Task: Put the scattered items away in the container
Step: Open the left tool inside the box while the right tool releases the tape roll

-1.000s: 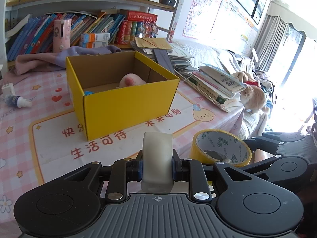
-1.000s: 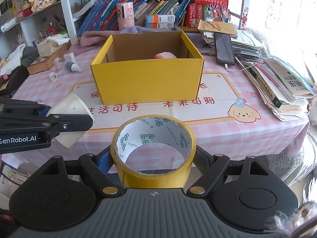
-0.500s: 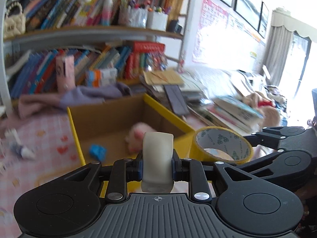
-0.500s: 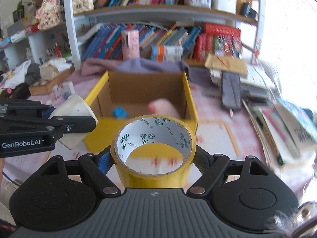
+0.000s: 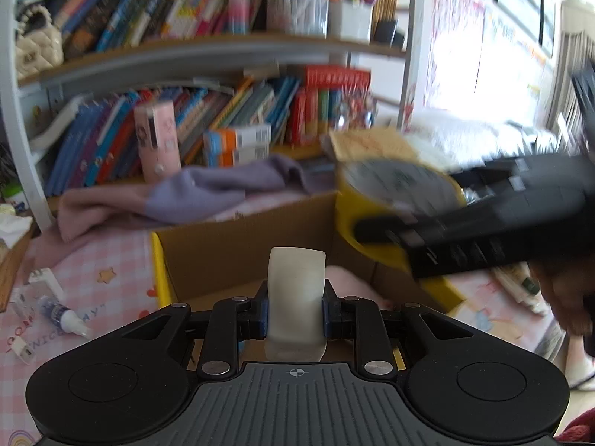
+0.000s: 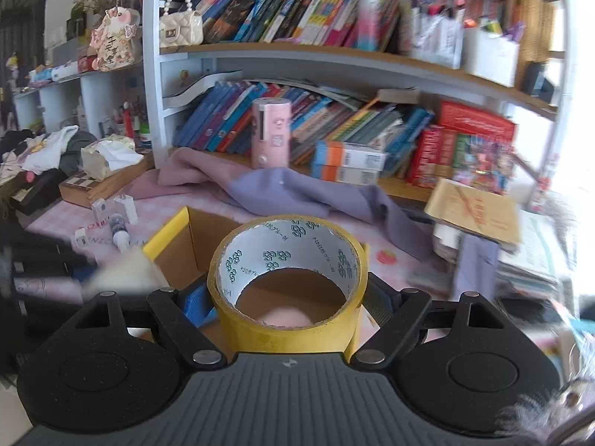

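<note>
Both grippers carry a load above the yellow cardboard box (image 5: 238,245), which sits in the lower middle of each view on the pink checked tablecloth (image 5: 93,271). The left gripper (image 5: 296,306) pinches a white roll of tape (image 5: 296,297) edge-on between its narrow-set pads, so the roll stands upright at the centre bottom of the left wrist view, over the box's open interior. The right gripper (image 6: 288,301) clamps a yellow roll of packing tape (image 6: 288,282) across its outer wall, jaws spread wide to fit it, the printed white core facing up. Holding each roll by its sides probably lets it drop straight in once the jaws part.

Through the yellow roll's hole the box's brown floor and a pink soft item (image 6: 286,316) show, so that roll sits over the opening. In the left wrist view the right gripper reaches in from the right edge, blurred, with the yellow roll near the box's far right corner. Both grippers tilt downward toward the box.

A small dropper bottle (image 5: 65,316) and a white plug (image 5: 20,347) lie on the cloth at lower left, apparently yet to be collected.
</note>
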Demonstrator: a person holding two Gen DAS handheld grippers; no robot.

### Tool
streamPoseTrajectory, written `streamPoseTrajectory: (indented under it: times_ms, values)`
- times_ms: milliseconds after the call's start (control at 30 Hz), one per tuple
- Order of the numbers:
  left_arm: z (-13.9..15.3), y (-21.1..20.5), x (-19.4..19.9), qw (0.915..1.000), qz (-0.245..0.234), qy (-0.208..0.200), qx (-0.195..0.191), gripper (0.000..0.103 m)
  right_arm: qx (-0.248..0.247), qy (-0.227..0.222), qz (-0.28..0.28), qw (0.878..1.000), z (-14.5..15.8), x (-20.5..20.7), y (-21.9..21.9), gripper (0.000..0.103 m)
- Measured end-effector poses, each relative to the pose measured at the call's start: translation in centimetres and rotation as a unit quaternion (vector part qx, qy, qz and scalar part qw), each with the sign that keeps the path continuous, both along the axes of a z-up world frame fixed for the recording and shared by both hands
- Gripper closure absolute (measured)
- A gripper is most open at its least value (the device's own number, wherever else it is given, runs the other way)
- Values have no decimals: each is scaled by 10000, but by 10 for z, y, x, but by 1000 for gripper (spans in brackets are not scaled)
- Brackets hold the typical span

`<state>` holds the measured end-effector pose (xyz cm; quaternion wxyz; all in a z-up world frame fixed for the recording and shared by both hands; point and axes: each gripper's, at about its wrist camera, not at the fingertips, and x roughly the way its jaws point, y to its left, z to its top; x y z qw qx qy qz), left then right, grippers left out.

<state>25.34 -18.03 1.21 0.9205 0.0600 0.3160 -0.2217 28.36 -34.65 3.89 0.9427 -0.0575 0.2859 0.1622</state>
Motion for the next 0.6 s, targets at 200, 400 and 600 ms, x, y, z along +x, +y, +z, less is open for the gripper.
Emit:
streamPoseTrajectory:
  times_ms: [200,400,600]
  values:
    - [-34,-9,32,9974,287,666,-39,80,89,497,311,9982,-20,71,23,22]
    - [-56,-15,44,9925,463,1126,110,80,126,1520,639,9862,-56,110,48,22]
    - [-66,-19,49,9890,529,1368,168,79,-119,1855,834,9790,-83,126,70,22]
